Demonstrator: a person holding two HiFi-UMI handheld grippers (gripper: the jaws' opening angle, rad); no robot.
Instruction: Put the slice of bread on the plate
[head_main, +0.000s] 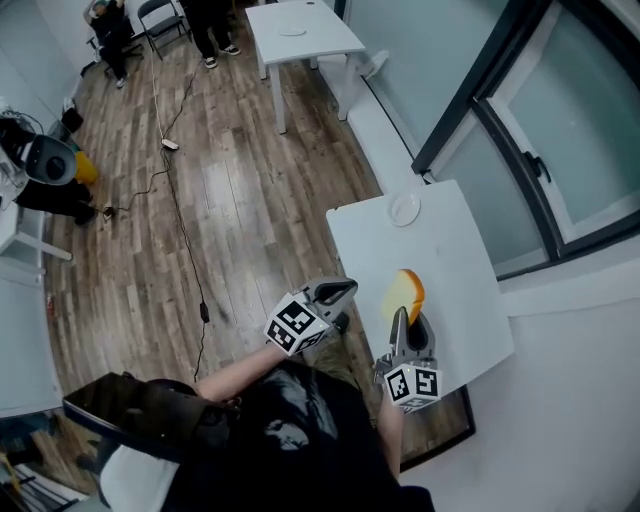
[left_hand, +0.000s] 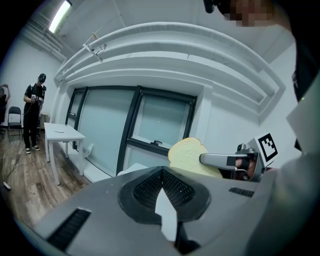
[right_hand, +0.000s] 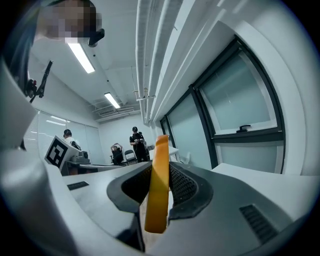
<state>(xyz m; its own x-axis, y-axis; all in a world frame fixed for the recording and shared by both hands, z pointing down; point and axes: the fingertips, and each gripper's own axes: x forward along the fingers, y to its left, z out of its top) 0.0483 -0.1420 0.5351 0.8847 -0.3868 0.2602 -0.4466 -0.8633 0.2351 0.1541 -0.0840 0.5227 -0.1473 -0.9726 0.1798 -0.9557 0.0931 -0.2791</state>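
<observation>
A slice of bread (head_main: 404, 295) with an orange-brown crust stands on edge in the air above the small white table (head_main: 450, 250). My right gripper (head_main: 402, 322) is shut on its near end. In the right gripper view the slice (right_hand: 159, 185) sits upright between the pads. A small white plate (head_main: 405, 209) lies at the table's far edge, beyond the bread. My left gripper (head_main: 345, 292) hovers just left of the table with its jaws together and nothing in them. From the left gripper view (left_hand: 162, 172) the bread (left_hand: 186, 152) shows held by the right gripper's fingers (left_hand: 215, 159).
A window wall with a low white ledge (head_main: 385, 130) runs along the right. A second white table (head_main: 300, 35) stands farther back. People (head_main: 210, 25) and chairs are at the room's far end. A cable (head_main: 180, 200) trails across the wooden floor.
</observation>
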